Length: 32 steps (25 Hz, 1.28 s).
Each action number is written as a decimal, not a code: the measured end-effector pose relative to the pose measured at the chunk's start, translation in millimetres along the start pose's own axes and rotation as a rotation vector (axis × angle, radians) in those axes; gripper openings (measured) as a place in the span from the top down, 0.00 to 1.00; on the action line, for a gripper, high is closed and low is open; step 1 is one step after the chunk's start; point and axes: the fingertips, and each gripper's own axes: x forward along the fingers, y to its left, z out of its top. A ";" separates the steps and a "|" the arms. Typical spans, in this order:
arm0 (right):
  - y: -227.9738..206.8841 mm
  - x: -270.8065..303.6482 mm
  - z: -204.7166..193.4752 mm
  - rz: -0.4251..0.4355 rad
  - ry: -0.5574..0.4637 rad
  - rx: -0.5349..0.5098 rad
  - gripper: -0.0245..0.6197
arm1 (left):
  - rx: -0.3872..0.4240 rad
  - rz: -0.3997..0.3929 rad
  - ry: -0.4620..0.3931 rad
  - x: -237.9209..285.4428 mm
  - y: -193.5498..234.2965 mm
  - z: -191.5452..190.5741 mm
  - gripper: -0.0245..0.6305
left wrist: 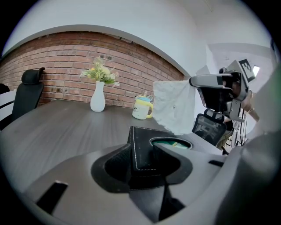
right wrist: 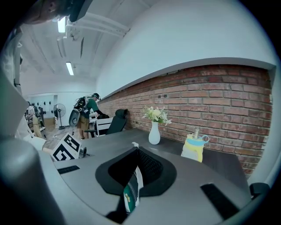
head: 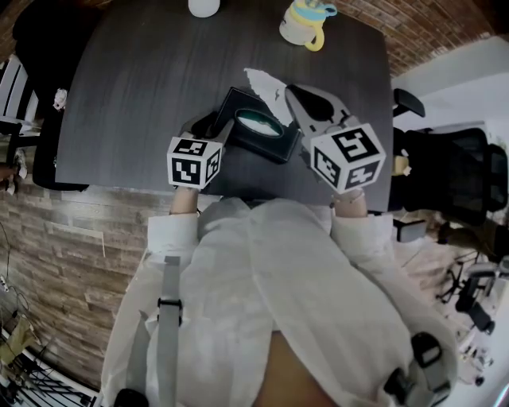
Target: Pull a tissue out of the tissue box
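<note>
Here the tissue box (head: 258, 127) on the tabletop (head: 143, 71) is clamped at one corner between the left gripper's (head: 213, 127) jaws; the tissue (left wrist: 173, 107) is pinched above it in the right gripper's (head: 289, 94) closed jaws.

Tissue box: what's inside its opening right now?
Through the oval opening of the box, something green and white shows. The walls hide the rest of the contents. One tissue hangs above it.

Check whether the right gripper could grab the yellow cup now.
Probably not yet: the right gripper has its fingers shut on a tissue. The table toward the yellow cup looks free otherwise.
</note>
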 end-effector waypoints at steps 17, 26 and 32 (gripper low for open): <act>0.3 -14.6 7.4 0.003 -0.049 0.039 0.95 | 0.008 -0.023 -0.175 -29.0 -18.2 64.0 0.71; 3.3 -24.2 29.5 0.008 -0.144 0.068 0.95 | 0.085 -0.069 -0.293 -57.1 -46.9 113.1 0.71; 8.6 -26.2 43.1 0.020 -0.197 0.089 0.95 | 0.089 -0.078 -0.321 -65.8 -50.8 123.5 0.72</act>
